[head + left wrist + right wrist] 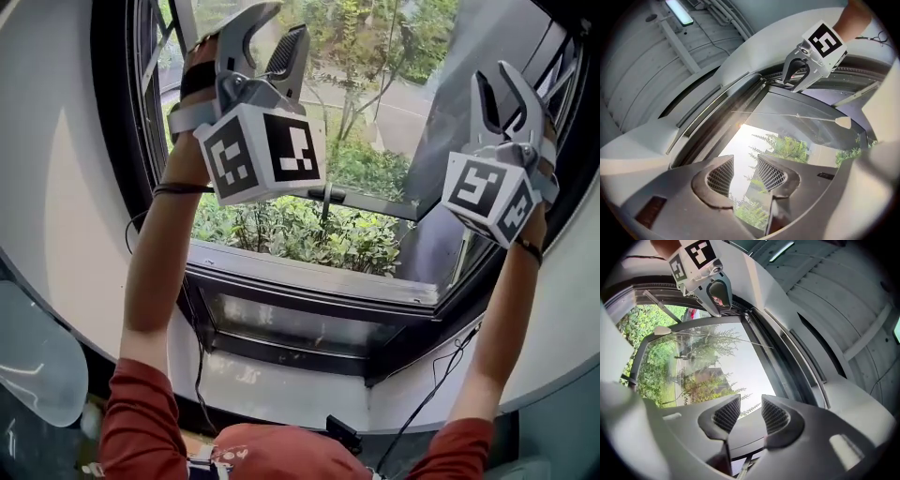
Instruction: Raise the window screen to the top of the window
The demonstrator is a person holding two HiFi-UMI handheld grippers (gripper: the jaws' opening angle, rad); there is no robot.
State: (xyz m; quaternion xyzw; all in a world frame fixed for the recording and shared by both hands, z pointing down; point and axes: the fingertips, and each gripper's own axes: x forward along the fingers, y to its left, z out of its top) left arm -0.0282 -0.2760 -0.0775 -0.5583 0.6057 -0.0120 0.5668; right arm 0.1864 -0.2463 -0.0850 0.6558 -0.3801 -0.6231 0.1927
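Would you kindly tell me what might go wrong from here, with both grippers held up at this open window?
1. The left gripper and right gripper both have their jaws apart with nothing between them. The thin cord and its pale tab look easy to miss or let slip.
2. The open glass pane is close beside the right gripper, so a sideways swing could strike it.
3. The loose cable under the sill might snag an arm.

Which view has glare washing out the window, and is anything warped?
Left gripper view: sky blows out white, with a flare spot on the window frame; right gripper view: sky pale, foliage readable; head view: evenly lit; all three bend the frame fisheye-style.
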